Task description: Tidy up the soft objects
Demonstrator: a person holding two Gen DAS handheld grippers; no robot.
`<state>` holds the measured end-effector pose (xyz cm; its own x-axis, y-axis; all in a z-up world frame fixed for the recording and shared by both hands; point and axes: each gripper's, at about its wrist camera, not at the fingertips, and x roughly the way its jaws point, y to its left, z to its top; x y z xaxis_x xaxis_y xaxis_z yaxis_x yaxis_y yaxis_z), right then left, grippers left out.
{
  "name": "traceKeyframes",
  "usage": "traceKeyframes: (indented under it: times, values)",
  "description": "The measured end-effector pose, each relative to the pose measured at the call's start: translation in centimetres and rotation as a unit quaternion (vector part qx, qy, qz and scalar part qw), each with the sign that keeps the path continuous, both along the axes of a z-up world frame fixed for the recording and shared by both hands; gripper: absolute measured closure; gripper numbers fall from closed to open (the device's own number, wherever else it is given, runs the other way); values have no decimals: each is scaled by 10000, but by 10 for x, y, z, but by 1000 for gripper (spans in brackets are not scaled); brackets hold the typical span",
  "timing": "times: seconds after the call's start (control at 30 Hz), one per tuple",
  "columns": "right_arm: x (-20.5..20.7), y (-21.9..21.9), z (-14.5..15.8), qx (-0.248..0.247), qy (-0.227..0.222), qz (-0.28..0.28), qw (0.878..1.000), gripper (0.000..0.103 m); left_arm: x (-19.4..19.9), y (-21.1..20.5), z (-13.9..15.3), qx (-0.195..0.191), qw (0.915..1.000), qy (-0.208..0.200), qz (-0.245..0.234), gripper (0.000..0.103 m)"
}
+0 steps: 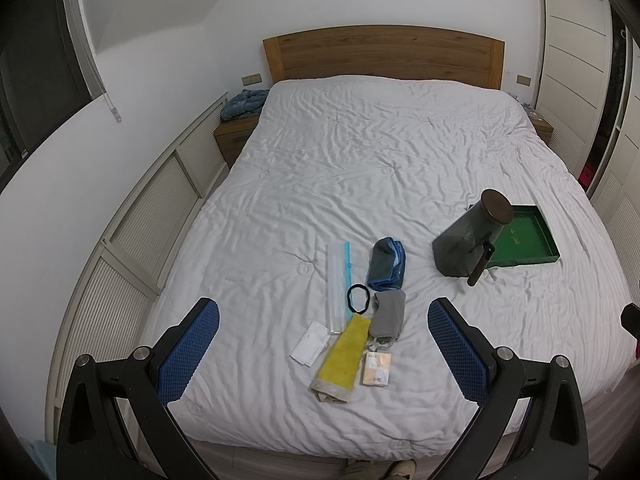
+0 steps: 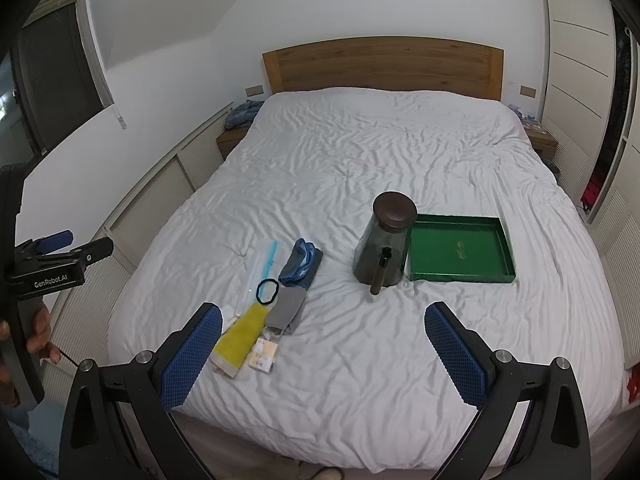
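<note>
Soft items lie grouped on the white bed (image 1: pixel 360 152), near its foot edge and between your two grippers. Working left to right in the left wrist view, you have: a white folded cloth (image 1: pixel 310 343); a clear zip bag (image 1: pixel 339 280) with a light-blue slider strip, lying lengthwise; a black hair tie (image 1: pixel 358 299) resting partly on the bag's right edge; a yellow cloth (image 1: pixel 345 356) whose upper end touches the hair tie; a grey cloth (image 1: pixel 387 314) just beside the yellow one; a blue rolled towel (image 1: pixel 386 263) directly beyond the grey cloth; and a small tan packet (image 1: pixel 376 368) beside the lower end of the yellow cloth.

Further right, well apart from this group, a dark jar (image 1: pixel 468 236) with a brown lid sits tilted, its base touching the near-left corner of a green tray (image 1: pixel 532 256). A dark handle projects from the jar toward you.

Your left gripper (image 1: pixel 324 346) hangs above the foot of the bed with its blue-padded fingers spread wide and nothing between them. Your right gripper (image 2: pixel 323 350) is likewise spread wide and holds nothing. In the right wrist view, the left gripper (image 2: pixel 60 248) appears at the far left edge, held in a hand (image 2: pixel 38 330).
</note>
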<state>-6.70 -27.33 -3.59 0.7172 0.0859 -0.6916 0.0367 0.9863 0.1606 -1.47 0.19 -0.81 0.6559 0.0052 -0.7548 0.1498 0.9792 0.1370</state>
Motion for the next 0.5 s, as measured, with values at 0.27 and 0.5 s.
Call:
traceKeyframes:
  times: [0.27, 0.5]
  values:
    - [0, -8, -1, 19, 27, -20, 10000, 0, -2, -1, -1, 32, 10000, 38, -20, 1]
    - [3, -23, -6, 53, 99, -25, 9999, 0, 7, -21, -5, 81, 9999, 146, -14, 1]
